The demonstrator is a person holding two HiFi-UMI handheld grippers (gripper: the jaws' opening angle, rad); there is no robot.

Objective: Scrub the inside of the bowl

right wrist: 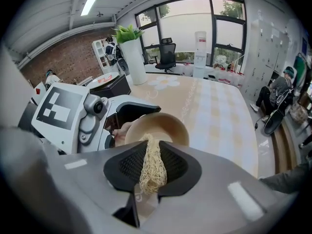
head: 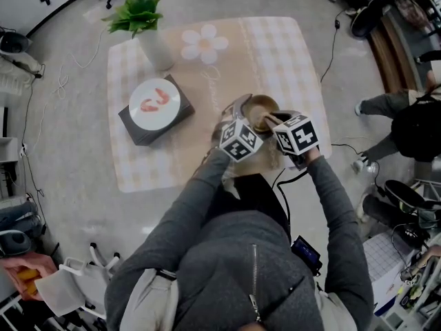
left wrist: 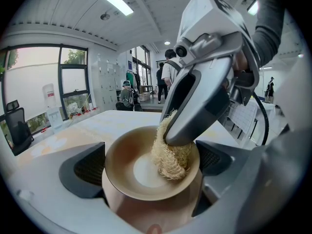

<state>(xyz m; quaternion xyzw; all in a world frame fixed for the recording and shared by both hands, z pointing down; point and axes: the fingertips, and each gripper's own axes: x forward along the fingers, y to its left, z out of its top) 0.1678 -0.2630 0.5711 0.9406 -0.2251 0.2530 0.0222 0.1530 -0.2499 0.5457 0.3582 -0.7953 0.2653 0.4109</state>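
Left gripper (left wrist: pixel 150 165) clamped on tan round bowl (left wrist: pixel 124 152); right gripper (right wrist: pixel 152 165) pinches pale fibrous loofah scrubber (left wrist: pixel 170 157), tip against bowl's inner wall.

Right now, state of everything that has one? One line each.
Bowl: gripped by the left gripper, tilted, loofah inside.
Loofah: clamped by the right gripper, end pressed against the bowl's inner wall.
Left gripper: shut on bowl.
Right gripper: shut on loofah.
Plate: flat on the box, pink piece on it.
Vase: upright, holds plant.
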